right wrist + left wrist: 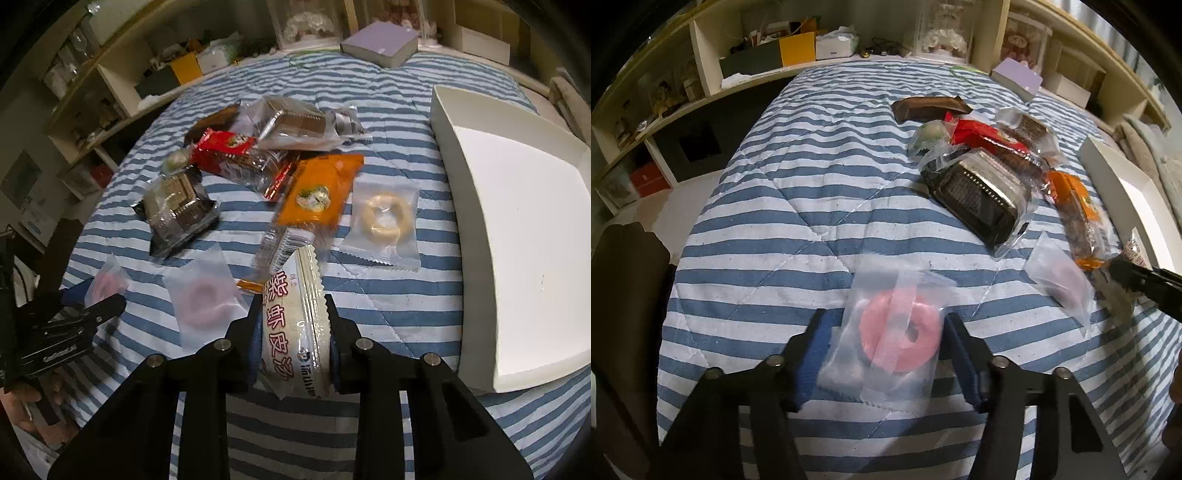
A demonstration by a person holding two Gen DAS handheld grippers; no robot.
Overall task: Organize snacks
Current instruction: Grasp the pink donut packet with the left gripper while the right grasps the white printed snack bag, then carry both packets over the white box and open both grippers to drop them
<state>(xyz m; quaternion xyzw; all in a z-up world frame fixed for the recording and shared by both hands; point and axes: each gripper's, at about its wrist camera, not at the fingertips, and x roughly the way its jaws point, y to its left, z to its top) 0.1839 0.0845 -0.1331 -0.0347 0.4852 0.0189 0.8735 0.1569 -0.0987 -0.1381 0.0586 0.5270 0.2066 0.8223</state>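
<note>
A clear packet with a pink ring-shaped snack (897,332) lies flat on the striped bed between the fingers of my left gripper (886,315). The blue pads flank its edges and the packet is not squeezed. My right gripper (291,301) is shut on a white packet with red characters (295,325), standing on edge between the pads. Another frosted pink ring packet (205,299) lies just left of it, and a beige ring packet (384,221) lies ahead to the right. The left gripper (92,310) shows at the left of the right wrist view.
A pile of snacks lies mid-bed: an orange packet (321,188), a red packet (225,147), and dark trays in clear wrap (177,210). An open white box (517,221) sits on the right. A lilac box (384,42) and shelves stand at the far end.
</note>
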